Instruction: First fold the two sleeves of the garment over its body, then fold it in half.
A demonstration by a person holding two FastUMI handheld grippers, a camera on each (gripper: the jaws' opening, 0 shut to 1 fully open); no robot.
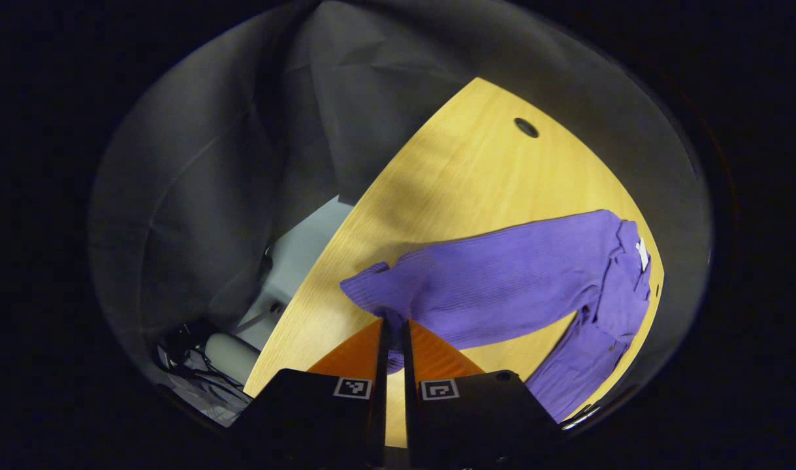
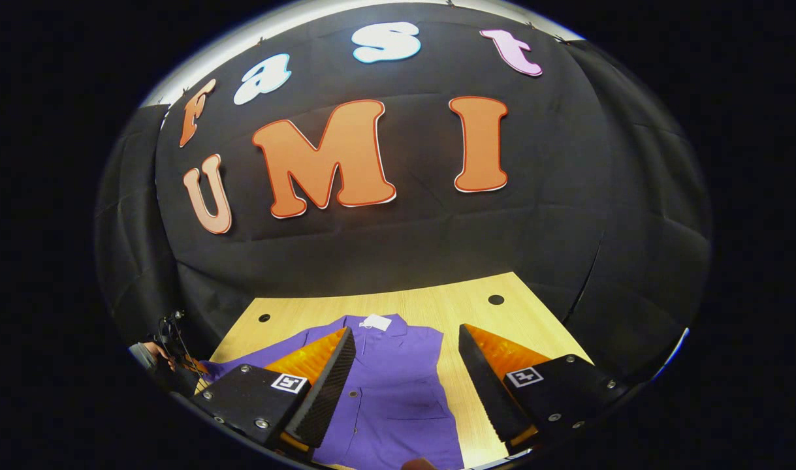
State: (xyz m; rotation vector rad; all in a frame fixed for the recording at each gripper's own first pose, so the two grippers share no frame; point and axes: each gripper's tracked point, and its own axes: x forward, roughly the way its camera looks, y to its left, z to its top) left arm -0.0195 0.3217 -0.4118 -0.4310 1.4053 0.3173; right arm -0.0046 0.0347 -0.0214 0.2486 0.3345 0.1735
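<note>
surface: pale wooden table [image 2: 463,297]
left gripper [image 1: 393,321]: jaws pinching purple ribbed garment [image 1: 502,281] sleeve
right gripper [image 2: 404,339]: jaws wide, above garment

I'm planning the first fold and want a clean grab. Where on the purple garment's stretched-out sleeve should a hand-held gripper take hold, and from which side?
Probably at the cuff end of the sleeve, coming in along the wooden table from beyond the cuff. The sleeve lies flat and straight, so its free end lifts easily. The left hand-held gripper looks closed there already.

Left gripper view close above table [image 1: 463,176], facing sideways; right gripper view wallward; shared purple garment [image 2: 398,385].
</note>
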